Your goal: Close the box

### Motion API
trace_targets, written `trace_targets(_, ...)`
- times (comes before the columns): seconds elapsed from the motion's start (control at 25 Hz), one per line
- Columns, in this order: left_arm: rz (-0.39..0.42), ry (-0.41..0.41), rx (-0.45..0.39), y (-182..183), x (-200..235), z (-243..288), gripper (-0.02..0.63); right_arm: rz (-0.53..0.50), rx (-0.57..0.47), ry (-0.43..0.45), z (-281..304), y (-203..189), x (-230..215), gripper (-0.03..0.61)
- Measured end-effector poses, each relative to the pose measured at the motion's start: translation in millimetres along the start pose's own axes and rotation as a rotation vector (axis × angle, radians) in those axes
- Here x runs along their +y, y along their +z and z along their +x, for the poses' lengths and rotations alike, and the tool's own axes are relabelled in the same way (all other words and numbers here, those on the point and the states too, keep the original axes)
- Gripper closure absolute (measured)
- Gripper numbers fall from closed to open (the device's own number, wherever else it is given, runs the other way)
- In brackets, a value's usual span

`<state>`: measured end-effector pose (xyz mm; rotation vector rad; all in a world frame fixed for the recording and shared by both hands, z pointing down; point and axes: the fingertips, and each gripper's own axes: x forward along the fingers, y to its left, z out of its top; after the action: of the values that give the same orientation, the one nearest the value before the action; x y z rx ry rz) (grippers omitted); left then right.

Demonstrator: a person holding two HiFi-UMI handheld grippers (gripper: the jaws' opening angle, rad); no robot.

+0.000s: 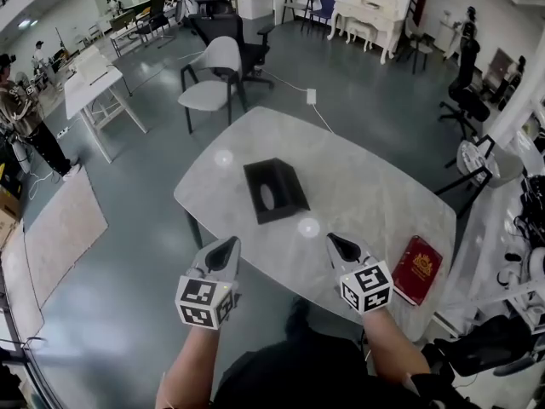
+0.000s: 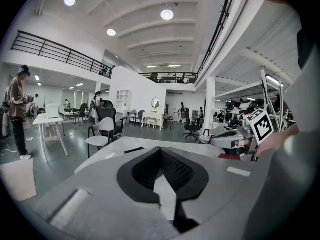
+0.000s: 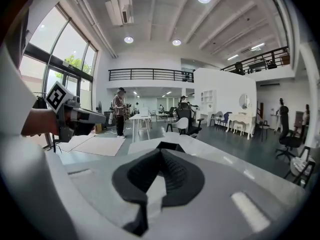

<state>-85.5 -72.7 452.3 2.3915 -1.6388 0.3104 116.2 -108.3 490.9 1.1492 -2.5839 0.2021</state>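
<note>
- Approach stage, by our reading: left gripper [image 1: 225, 250] and right gripper [image 1: 341, 246] hang over the near edge of the table [image 1: 375, 194], both clenched on nothing; the black box [image 1: 275, 190] sits mid-table, well apart from both.
- Next, we judge, a forward reach to its top; whether any flap stands open we cannot tell.
- A red case [image 1: 417, 269] lies near the right gripper; nothing blocks the way.

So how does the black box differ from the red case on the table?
The black box is plain, with an oval opening in its top; the red case bears a gold crest. The black box stands taller, while the red case lies flat and thin. The black box sits mid-table; the red case lies by the near right edge. Both rest on the white table, apart from each other.
</note>
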Motion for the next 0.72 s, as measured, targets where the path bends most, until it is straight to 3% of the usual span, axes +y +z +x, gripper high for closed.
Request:
trace_targets(0.16,0.003,0.0,0.035,19,0,58,0.603,0.007,-0.006,0.027,28,20,-51,0.577)
trace_targets(0.4,-0.015,-0.031,0.068,27,-12,135,0.603,0.056,0.031,0.037,57,3,-109,0.577)
trace_targets(0.72,-0.026,-0.072,0.108,25,12,174,0.603,0.092,0.086,0.033,90,-4,-119,0.576)
